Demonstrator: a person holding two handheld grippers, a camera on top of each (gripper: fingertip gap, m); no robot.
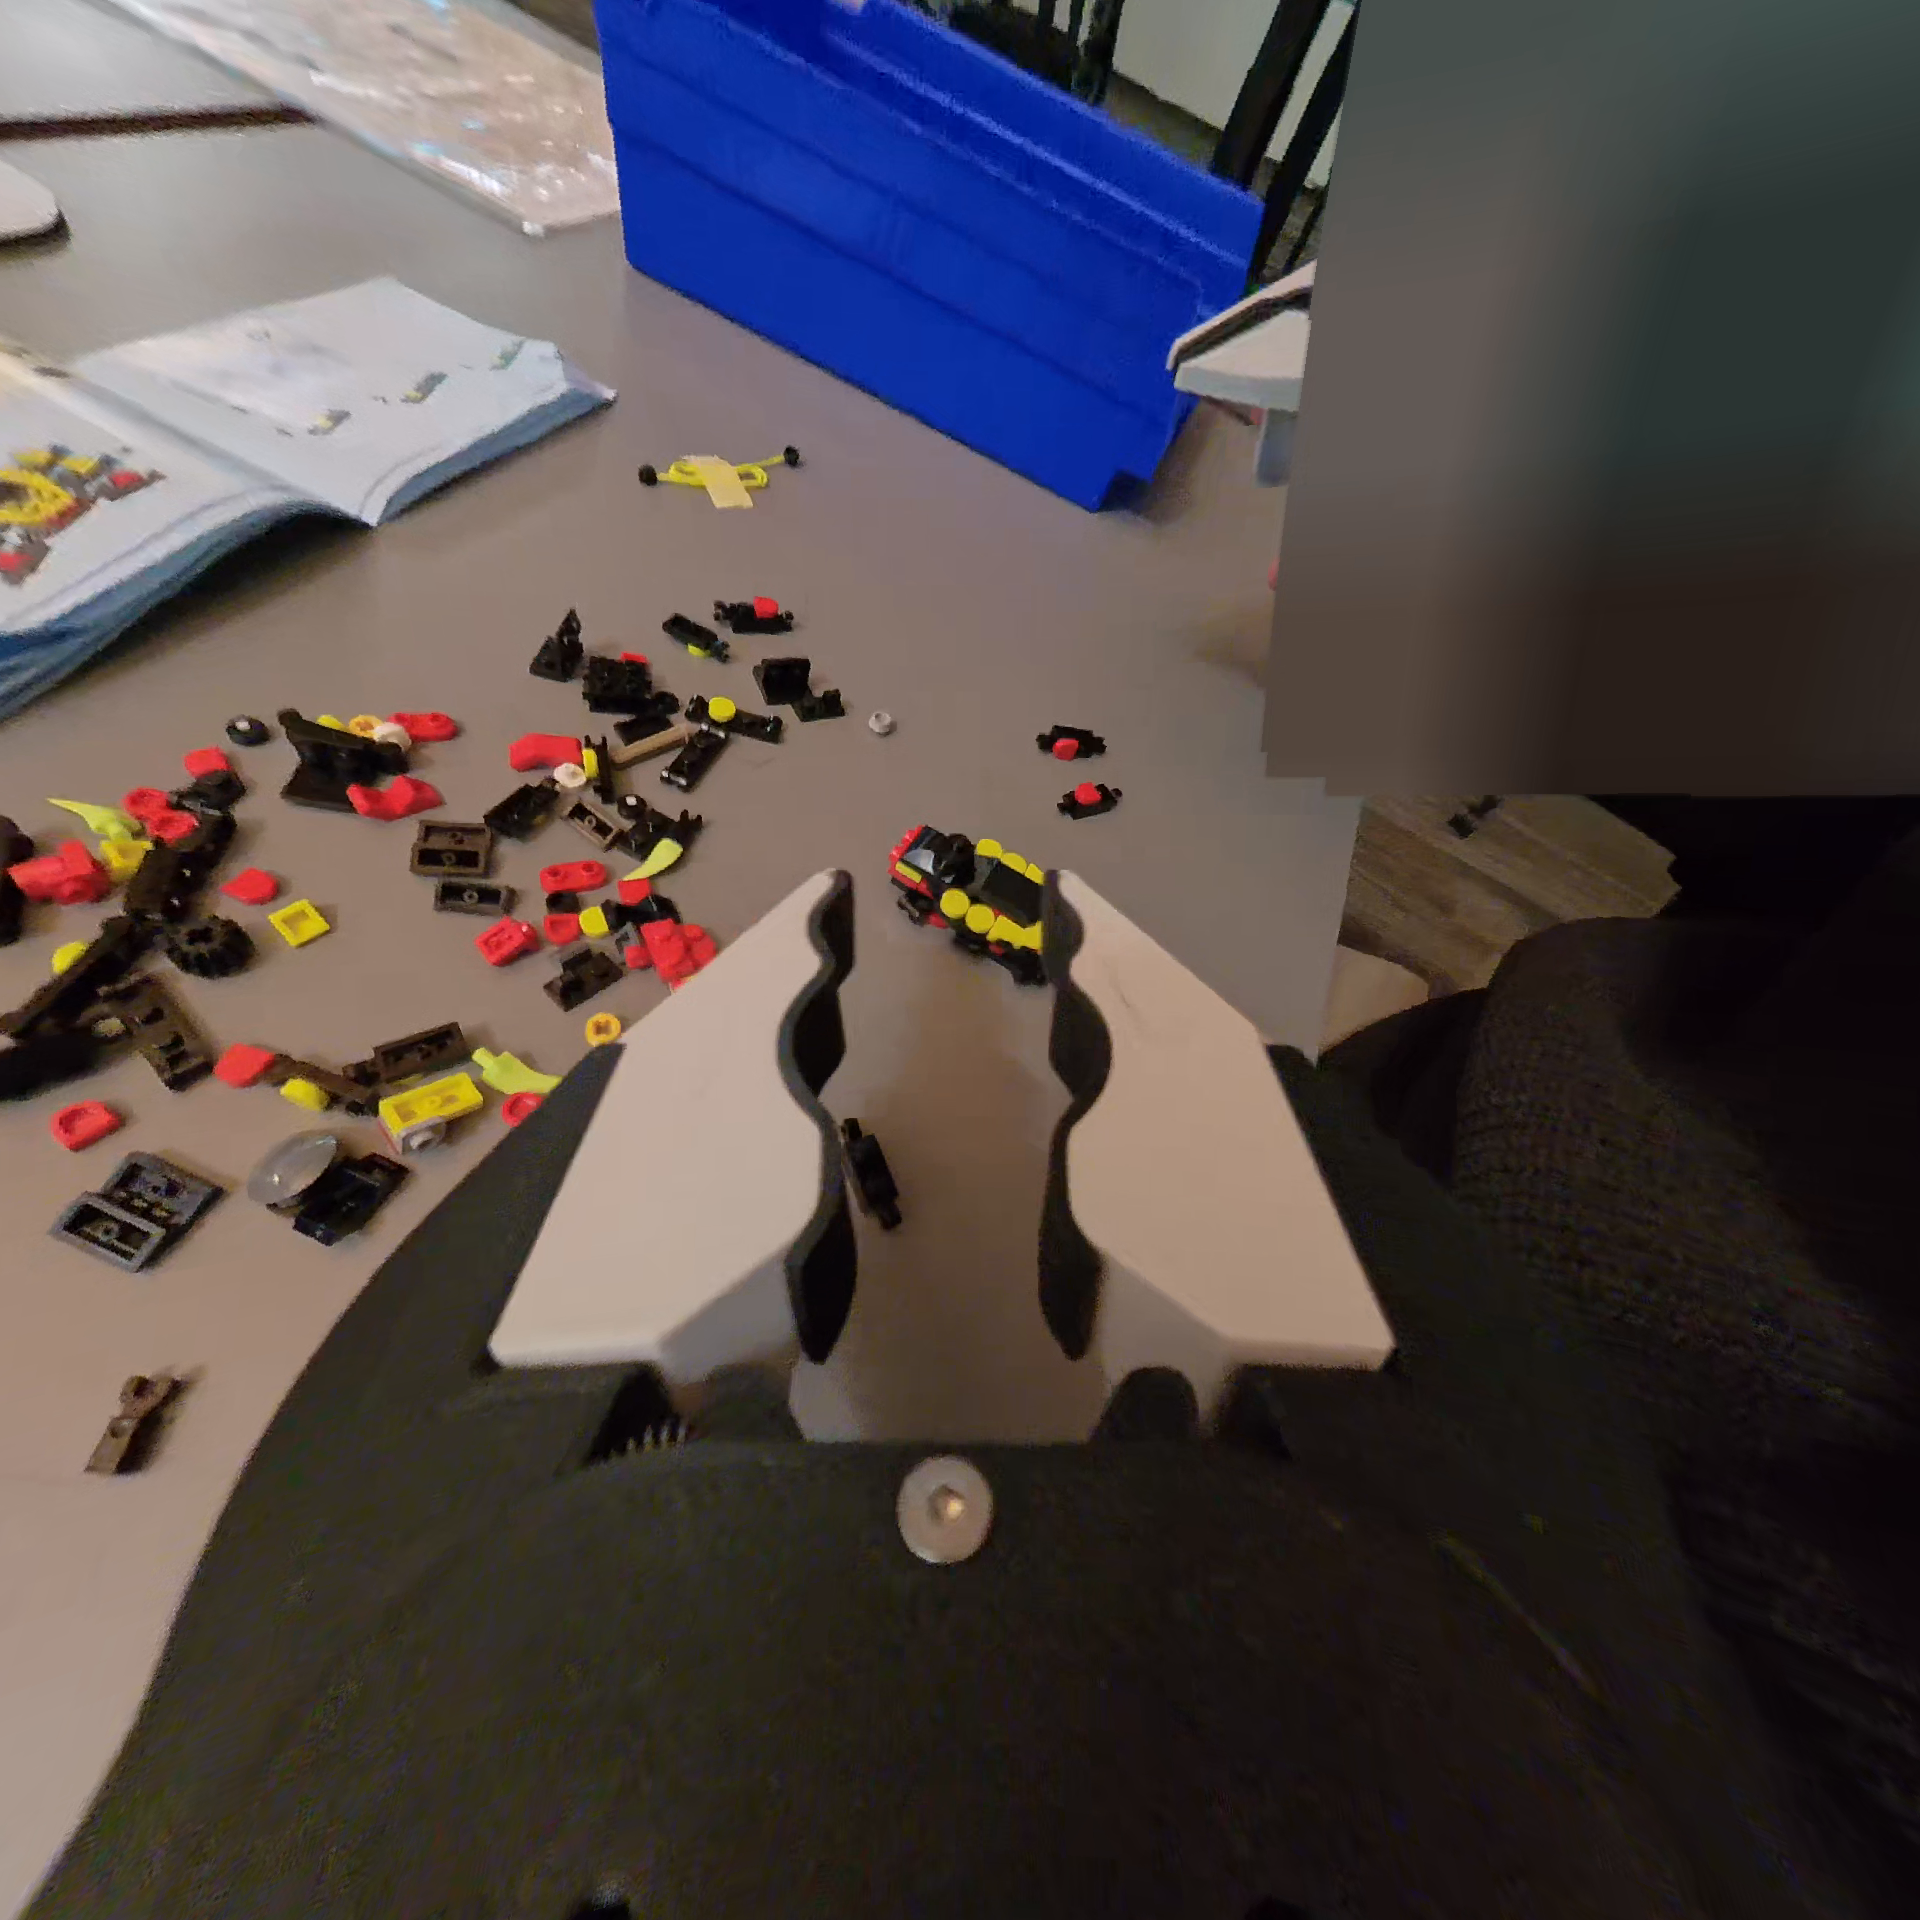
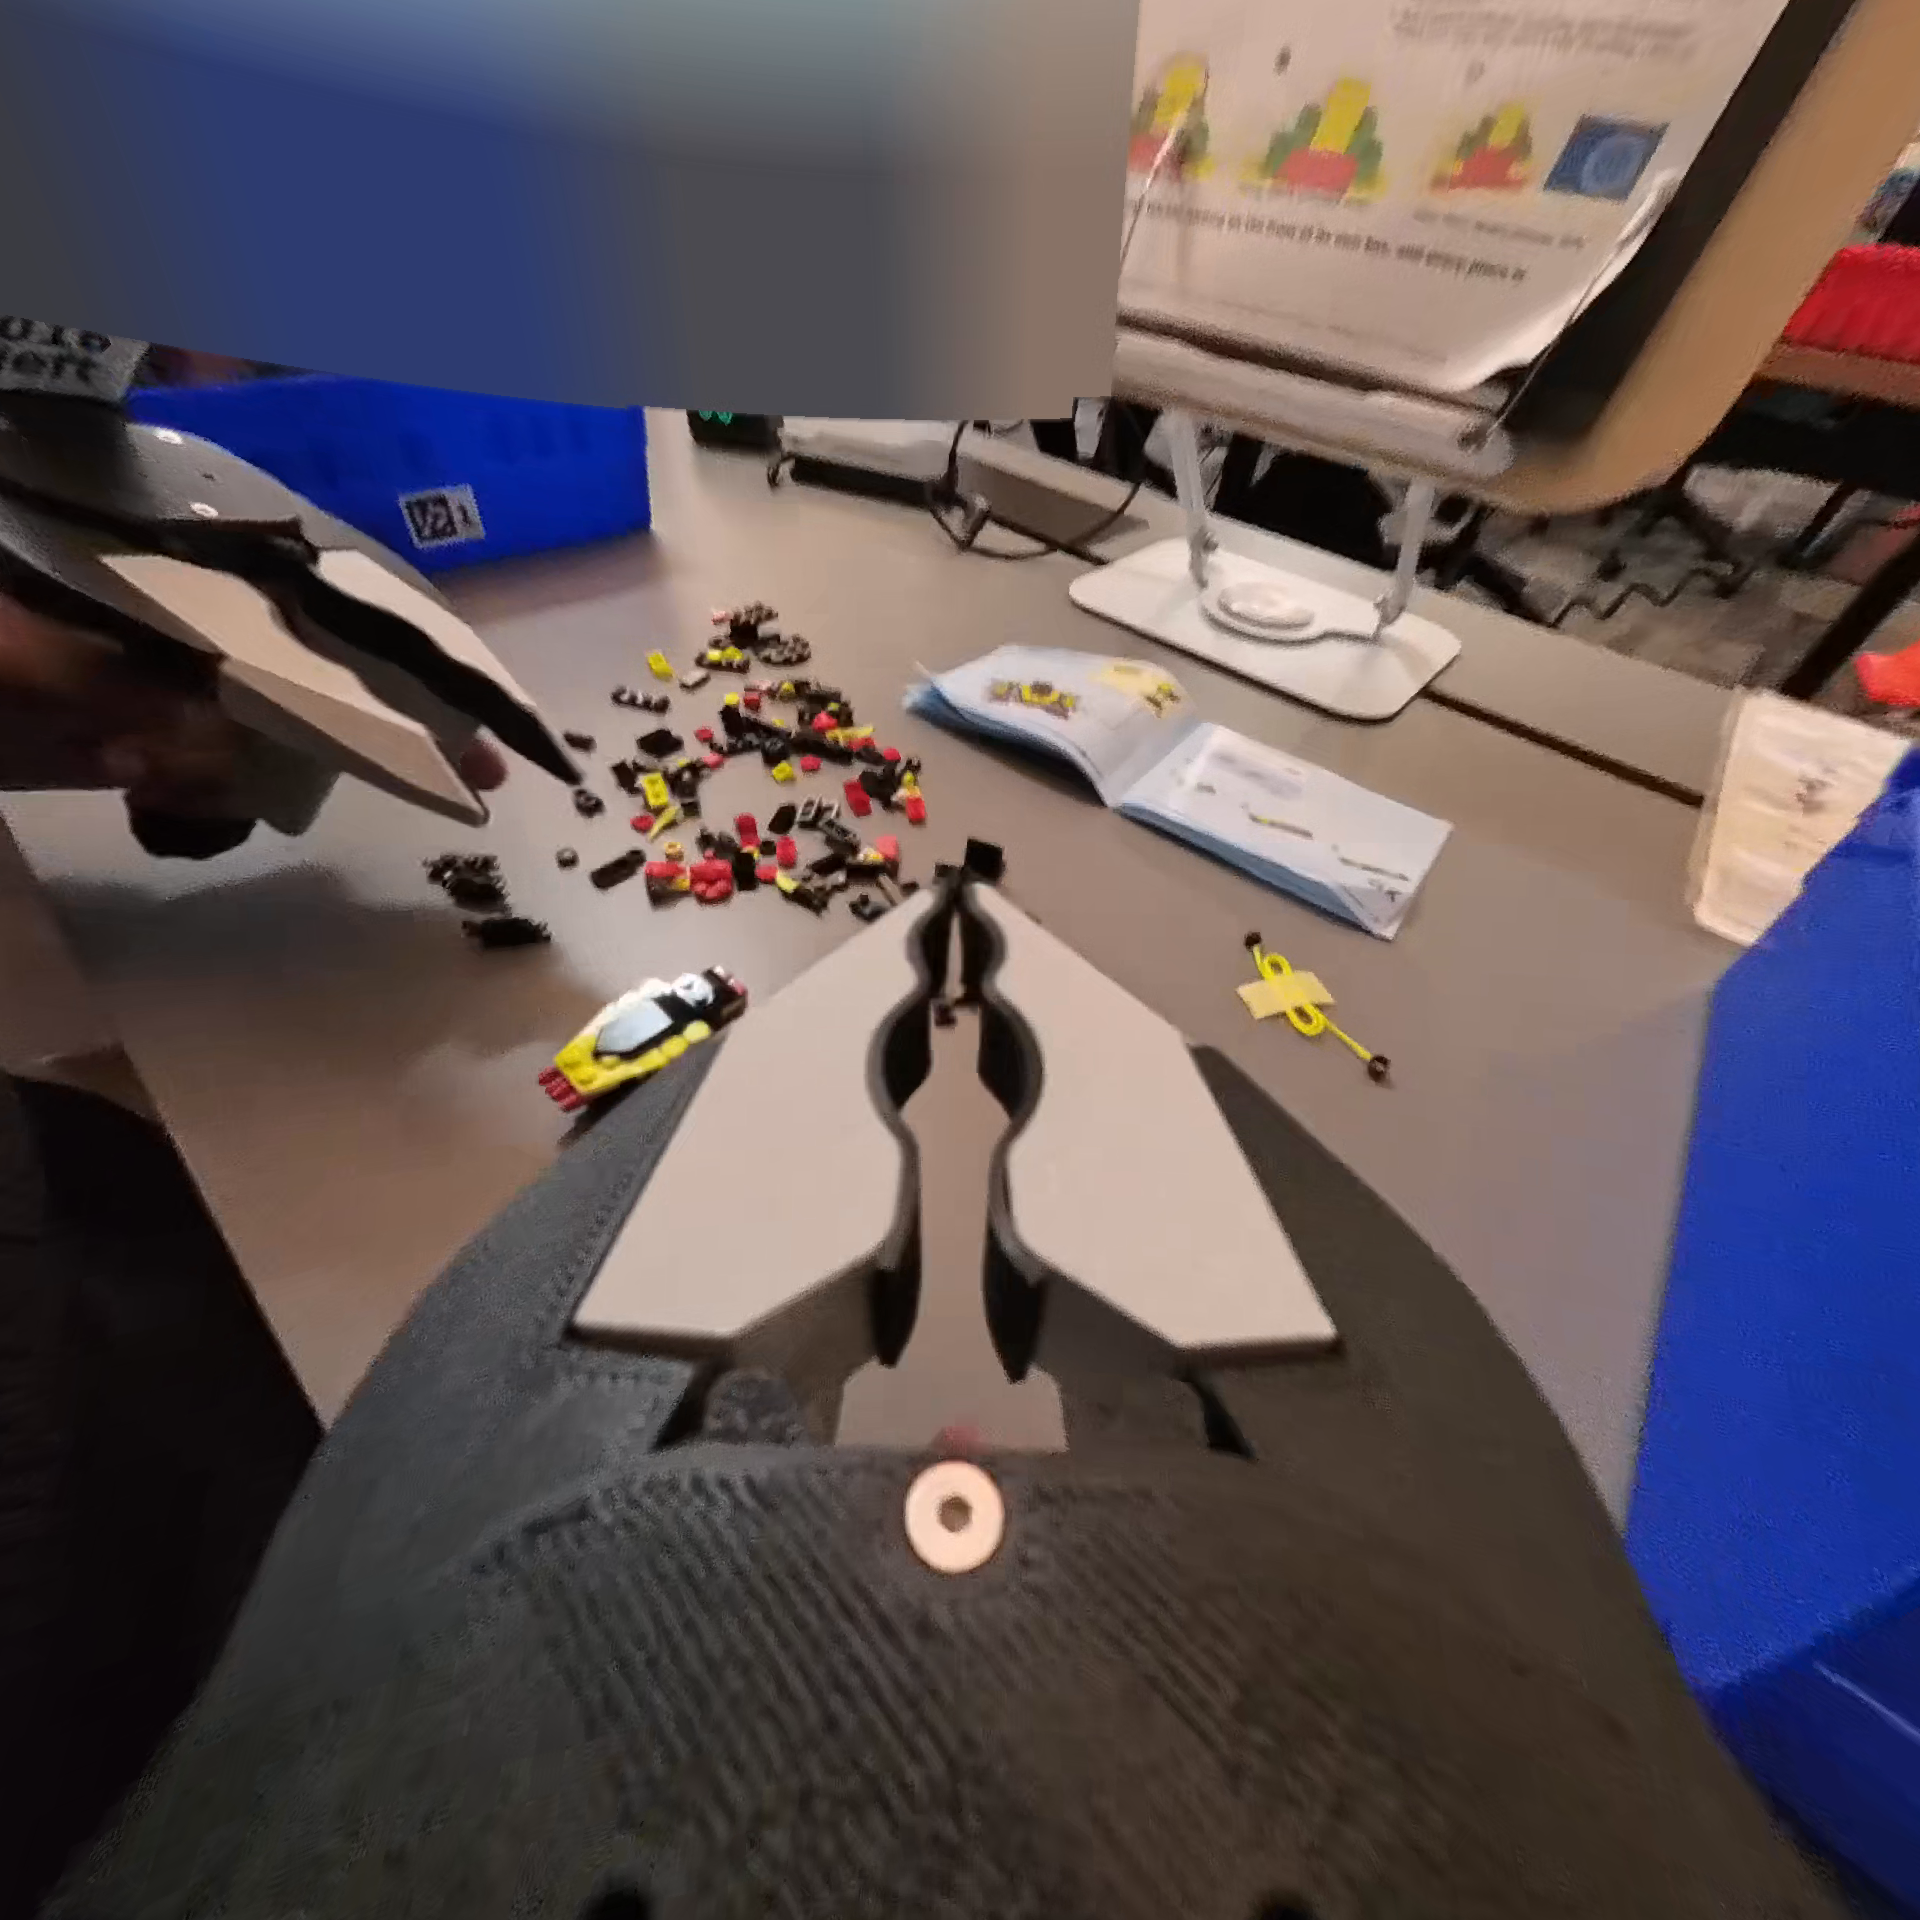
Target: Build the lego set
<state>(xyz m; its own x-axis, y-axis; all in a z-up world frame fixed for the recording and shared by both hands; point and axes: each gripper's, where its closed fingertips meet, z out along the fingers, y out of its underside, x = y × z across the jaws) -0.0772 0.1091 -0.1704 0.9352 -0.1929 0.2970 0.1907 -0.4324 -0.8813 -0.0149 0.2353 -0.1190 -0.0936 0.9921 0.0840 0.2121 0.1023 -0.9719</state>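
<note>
Right wrist view: right hand-held gripper (image 2: 958, 899) clamped on black piece (image 2: 982, 860); left wrist view only: left hand-held gripper (image 1: 948, 894) apart, small model (image 1: 971, 896) near surface (image 1: 1195, 883) edge.

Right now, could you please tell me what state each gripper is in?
Left gripper: open, holding nothing; small brick car lies just beyond its tips.
Right gripper: closed on a small black piece.

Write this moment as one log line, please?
left gripper: open, empty, beside small brick car | right gripper: shut on small black brick piece | loose bricks, open booklet on table
</note>
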